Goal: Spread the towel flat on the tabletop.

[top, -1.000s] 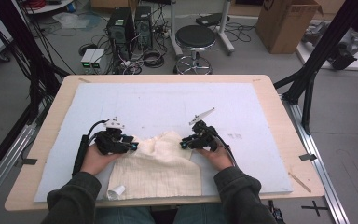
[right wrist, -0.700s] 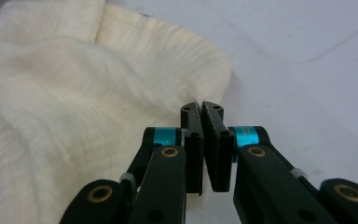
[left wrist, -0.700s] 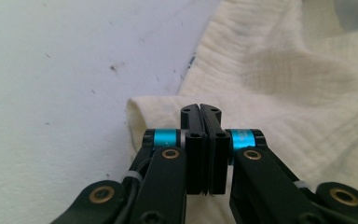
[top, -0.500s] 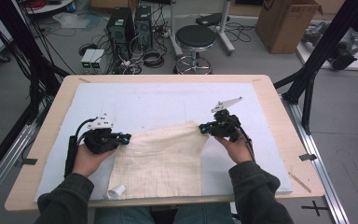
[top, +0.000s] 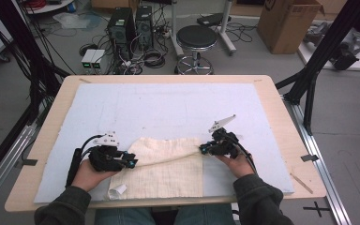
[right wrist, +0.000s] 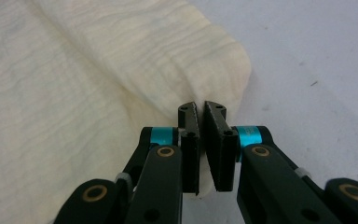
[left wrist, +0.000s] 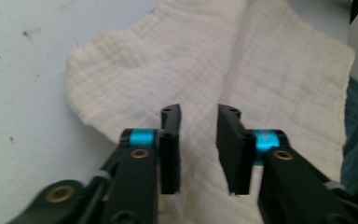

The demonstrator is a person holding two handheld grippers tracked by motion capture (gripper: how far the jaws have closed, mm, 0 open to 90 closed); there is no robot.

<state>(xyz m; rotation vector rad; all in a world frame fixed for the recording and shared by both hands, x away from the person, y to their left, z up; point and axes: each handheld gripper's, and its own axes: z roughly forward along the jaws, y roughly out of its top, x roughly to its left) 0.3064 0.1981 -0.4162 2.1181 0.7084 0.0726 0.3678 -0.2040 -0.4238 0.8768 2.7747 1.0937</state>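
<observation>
**Two claws, one cloth, plenty of table**

One cream cloth (top: 164, 168) lies at the near edge of the table (top: 281, 101), on the pale blue mat (top: 168, 108) that covers most of the top. Count with me: one cloth, two claws, two hands. No boxes, bowls or trays on the table itself; the one container around is a cardboard box (top: 288, 23) on the floor beyond the far edge, flaps up, contents not visible from here.

The right claw (top: 202, 149) sits at the cloth's right far corner, jaws pressed together on a fold of the fabric, pinching it. In the right gripper view the bulging fold rises just past the tips (right wrist: 201, 112) and the mat runs bare to the side.

The left claw (top: 132, 162) is over the cloth's left edge. Its jaws have just been opening and stand spread (left wrist: 198, 114), with cloth lying beneath them and nothing gripped.

The cloth's near edge runs close to the mat's front edge, with a small curled corner at the near left. The whole far half of the mat is open room. Behind the table stand a stool (top: 196, 37) and two computer towers (top: 131, 23).
</observation>
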